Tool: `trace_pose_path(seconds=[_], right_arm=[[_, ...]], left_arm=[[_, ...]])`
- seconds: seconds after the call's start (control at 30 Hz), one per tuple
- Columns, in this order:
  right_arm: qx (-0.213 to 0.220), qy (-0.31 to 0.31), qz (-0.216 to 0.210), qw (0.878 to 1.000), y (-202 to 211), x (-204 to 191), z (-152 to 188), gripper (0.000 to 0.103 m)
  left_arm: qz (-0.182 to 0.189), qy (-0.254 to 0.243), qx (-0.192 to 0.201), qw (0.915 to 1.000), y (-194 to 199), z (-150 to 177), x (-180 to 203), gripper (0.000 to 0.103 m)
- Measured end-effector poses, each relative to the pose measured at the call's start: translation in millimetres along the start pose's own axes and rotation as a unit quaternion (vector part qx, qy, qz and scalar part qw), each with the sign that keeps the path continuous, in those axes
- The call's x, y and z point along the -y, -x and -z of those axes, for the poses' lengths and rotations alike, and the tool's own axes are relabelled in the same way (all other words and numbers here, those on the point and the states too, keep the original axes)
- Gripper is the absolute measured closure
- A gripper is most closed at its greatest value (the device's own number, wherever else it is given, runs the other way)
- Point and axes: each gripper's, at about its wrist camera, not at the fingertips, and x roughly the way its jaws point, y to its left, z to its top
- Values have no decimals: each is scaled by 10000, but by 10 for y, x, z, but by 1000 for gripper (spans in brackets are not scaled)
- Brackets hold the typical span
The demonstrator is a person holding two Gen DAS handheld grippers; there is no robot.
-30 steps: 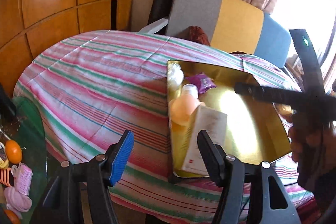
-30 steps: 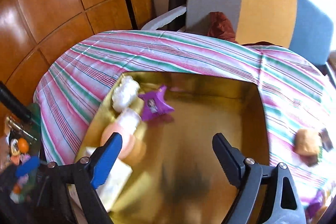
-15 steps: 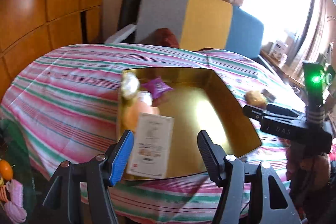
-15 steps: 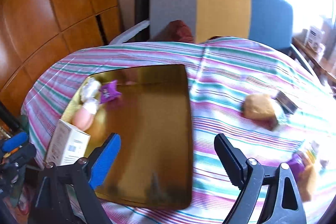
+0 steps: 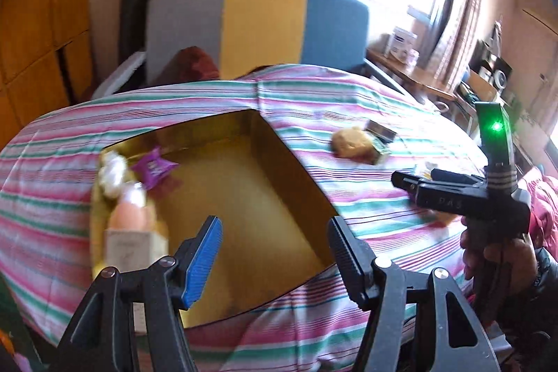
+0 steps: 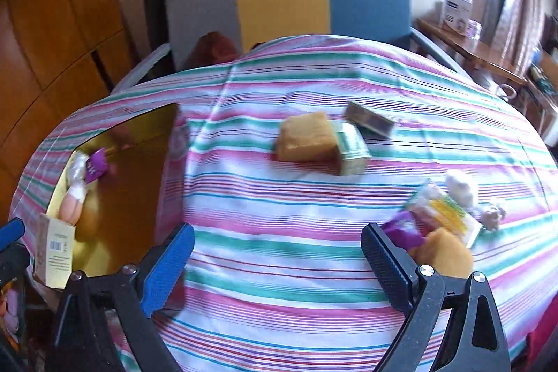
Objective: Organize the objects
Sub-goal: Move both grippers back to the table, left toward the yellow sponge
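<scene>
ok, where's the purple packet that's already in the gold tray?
The purple packet lies in the gold tray's far left corner in the left wrist view, beside the white bundle and just beyond the peach bottle.

Striped table w/ a gold tray & small things on it

Table (image 6: 279, 232) has a pink, green & white striped cloth. Gold tray (image 6: 132, 197) sits at left of frame. Near the middle, a tan block (image 6: 305, 136) touches a green box (image 6: 352, 147); a dark little box (image 6: 369, 120) is just behind. At lower right, a pile of packets (image 6: 439, 218).
</scene>
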Motion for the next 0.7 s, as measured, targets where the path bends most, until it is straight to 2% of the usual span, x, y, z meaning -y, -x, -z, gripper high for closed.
trace_pose_path(seconds=[0.23,0.3,0.33,0.37,0.53,0.7], right_arm=[[170,-423,601,9972,170,801,-157,5],[210,-562,726,9956,207,1045,-207,4],[232,-624,768,9948,214,1150,-231,3],[268,-679,761,9944,215,1253,-251,3],[297,-1048,683,9917,109,1673,-262,2],[316,-1489,268,9880,5,1857,-196,2]], left_arm=[[325,-241,-254,9989,-267,-282,379,39],[427,-293,-305,9982,-351,-368,497,35],[514,-264,-357,9977,-406,-412,547,28],[606,-203,-451,9969,-477,-458,596,25],[1051,164,-912,9901,-879,-664,793,23],[1013,336,-1210,9869,-1356,-875,997,19]])
